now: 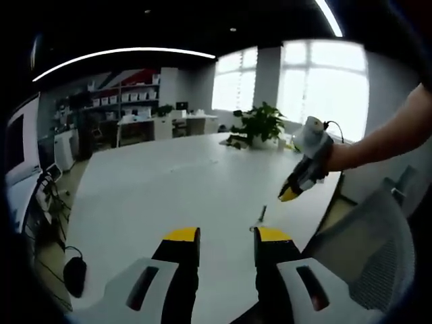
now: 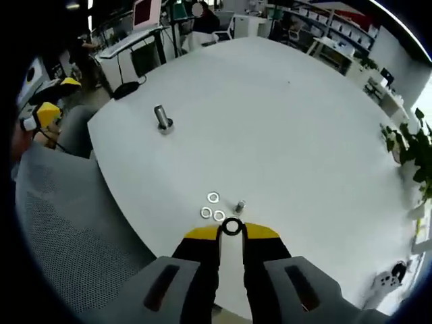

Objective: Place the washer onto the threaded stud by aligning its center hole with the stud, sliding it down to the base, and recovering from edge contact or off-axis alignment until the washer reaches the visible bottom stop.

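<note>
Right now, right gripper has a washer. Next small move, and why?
Probably carry the washer, pinched at the right gripper tips, slightly forward and right until its hole sits over the small stud, then lower. The stud stands just beyond the tips, off-axis; three spare washers lie left of it.

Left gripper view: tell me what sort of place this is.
Probably an open-plan office or lab. A big white table stands in front, shelves with boxes line the far wall, a potted plant sits by large windows, and a mesh chair is nearby.

hand-held gripper (image 2: pixel 231 233) | grey body | black jaws | yellow tips | dark slots
</note>
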